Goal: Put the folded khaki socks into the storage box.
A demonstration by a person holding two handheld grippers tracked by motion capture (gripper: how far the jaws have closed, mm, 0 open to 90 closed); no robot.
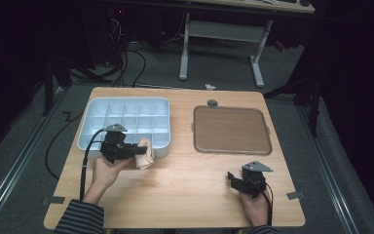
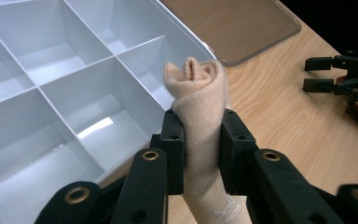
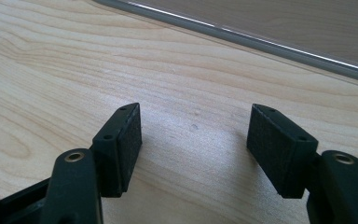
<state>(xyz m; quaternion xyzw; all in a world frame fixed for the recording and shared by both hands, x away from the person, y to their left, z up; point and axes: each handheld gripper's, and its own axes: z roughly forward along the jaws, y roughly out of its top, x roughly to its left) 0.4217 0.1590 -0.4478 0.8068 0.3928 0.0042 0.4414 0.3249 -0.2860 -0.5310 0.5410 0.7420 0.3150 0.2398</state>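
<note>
from above, my left gripper [image 1: 137, 150] sits at the near right corner of the white divided tray [image 1: 93, 104], pinching a rolled beige cloth [image 1: 146, 154] just beside the tray's front wall; my right gripper [image 1: 232, 178] rests low over the bare wooden table [image 1: 185, 190], near the brown lid [image 1: 231, 129]. along my left gripper, both pads press the cloth's sides, its rolled end standing above them, the tray's compartments behind. along my right gripper, my 2 pads [image 3: 129, 140] stand wide apart, holding nothing, wood grain between them.
</note>
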